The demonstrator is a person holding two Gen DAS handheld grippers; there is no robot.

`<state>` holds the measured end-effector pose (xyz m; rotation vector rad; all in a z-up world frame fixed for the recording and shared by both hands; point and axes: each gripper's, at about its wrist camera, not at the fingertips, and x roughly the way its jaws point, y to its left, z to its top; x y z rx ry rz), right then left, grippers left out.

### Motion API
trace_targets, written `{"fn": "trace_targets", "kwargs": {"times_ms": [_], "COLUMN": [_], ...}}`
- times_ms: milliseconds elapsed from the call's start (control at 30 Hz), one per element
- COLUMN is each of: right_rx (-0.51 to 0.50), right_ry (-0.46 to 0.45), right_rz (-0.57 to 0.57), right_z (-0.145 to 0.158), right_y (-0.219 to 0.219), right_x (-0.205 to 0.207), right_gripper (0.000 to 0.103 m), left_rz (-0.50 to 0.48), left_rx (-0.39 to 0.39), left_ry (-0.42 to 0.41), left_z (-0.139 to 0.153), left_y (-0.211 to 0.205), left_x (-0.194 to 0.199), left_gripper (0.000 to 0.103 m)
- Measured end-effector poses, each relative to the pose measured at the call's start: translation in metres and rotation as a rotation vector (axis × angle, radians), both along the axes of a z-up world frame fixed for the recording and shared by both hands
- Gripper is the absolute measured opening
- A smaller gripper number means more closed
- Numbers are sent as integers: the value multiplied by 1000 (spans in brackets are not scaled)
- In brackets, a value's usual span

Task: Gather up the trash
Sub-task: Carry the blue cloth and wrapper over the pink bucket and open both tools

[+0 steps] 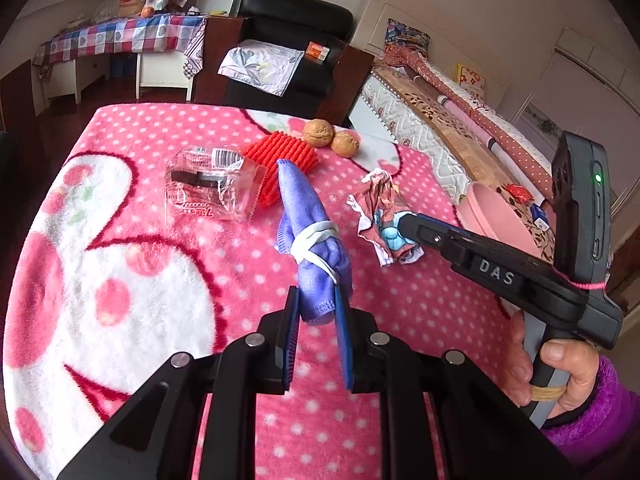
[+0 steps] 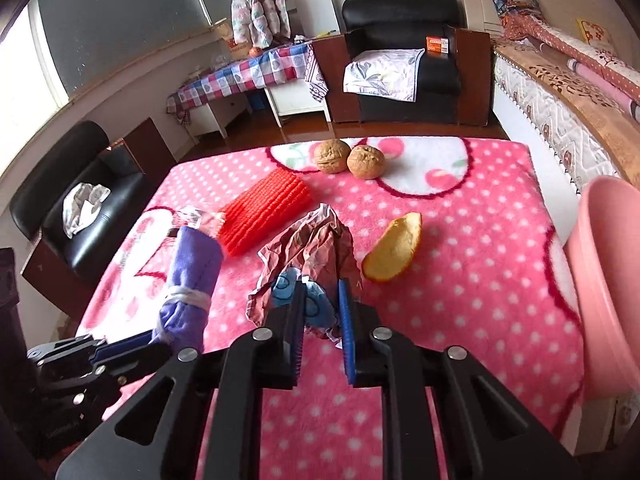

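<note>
The left tongs [image 1: 318, 306] are clamping the near end of a rolled purple cloth [image 1: 310, 232] tied with a white band, lying on the pink dotted blanket [image 1: 160, 300] covering the bench. The right tongs [image 2: 322, 300] are pinching a crumpled printed wrapper [image 2: 308, 248] at the bench's centre. At two o'clock from the wrapper an orange peel [image 2: 394, 248] is lying; at twelve, two walnuts [image 2: 348, 156]; at eleven, a red ribbed pad [image 2: 264, 210]. A pink basin [image 2: 608, 264] is sitting at three o'clock, beside the bench edge.
</note>
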<state>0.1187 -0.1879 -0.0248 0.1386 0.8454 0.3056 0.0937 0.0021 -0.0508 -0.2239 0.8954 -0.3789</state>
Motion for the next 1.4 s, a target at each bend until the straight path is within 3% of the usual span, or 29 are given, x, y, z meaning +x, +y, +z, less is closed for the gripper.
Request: {"fn": "trace_targets", "kwargs": {"times_ms": [367,633,1000,1400], "right_rx": [75,85,85,83], "right_ry": [-61,-111,-149,-145], "right_rz": [-72,-222,-443,-537], "right_z": [29,40,36,20], "right_y": [-46,-109,-201,-255], "right_x": [-45,-70,-90,-92], "right_gripper": [16,16,16,16], "left_rz": [-57,-136,-264,-379], "left_rx": [-1,-1,23,48], "left_ry": [-56,-91,-113,-123], "left_z": [24,41,54,57], "left_y": [-29,-72,-153,-247], "left_x": [-10,-8,7,28], "left_gripper": [16,16,16,16]}}
